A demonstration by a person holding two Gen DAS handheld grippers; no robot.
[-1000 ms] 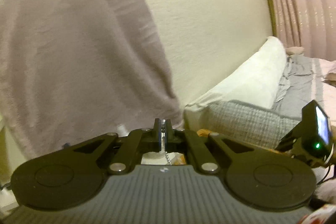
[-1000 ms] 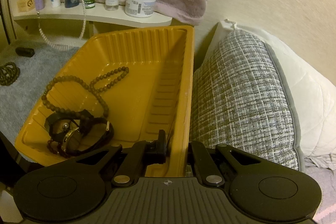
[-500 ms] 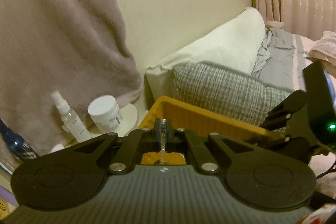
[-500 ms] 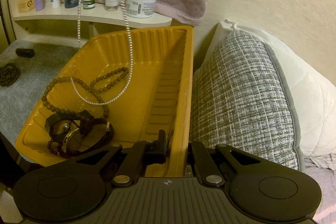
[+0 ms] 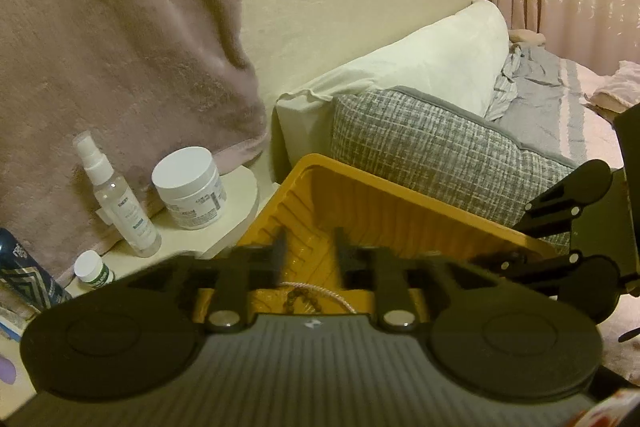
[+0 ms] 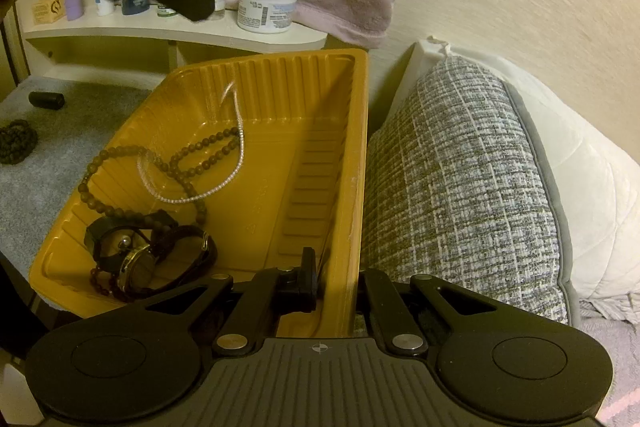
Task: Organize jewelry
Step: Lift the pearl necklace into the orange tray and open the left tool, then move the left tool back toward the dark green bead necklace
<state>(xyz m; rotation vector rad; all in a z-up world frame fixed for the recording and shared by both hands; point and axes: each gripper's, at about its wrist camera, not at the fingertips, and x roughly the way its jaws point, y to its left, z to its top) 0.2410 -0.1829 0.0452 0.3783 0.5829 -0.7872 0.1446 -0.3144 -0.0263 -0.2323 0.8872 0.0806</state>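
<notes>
left gripper (image 5: 308,255) hangs over the yellow tray (image 6: 256,227), jaws wide apart and empty; pearl strand (image 6: 208,193) drops across the brown beads (image 6: 188,163). right gripper (image 6: 336,283) pinches the tray's near wall.

The tray (image 6: 352,131) is mustard yellow with ribbed walls, holding dark brown wooden beads (image 6: 188,163) and a pale, possibly pearl-white strand (image 6: 236,163), blurred. Beside it sits a grey-and-white woven check cushion (image 6: 460,179) against a cream pillow (image 5: 420,67); a dusty-pink towel (image 5: 100,47) hangs above.
</notes>
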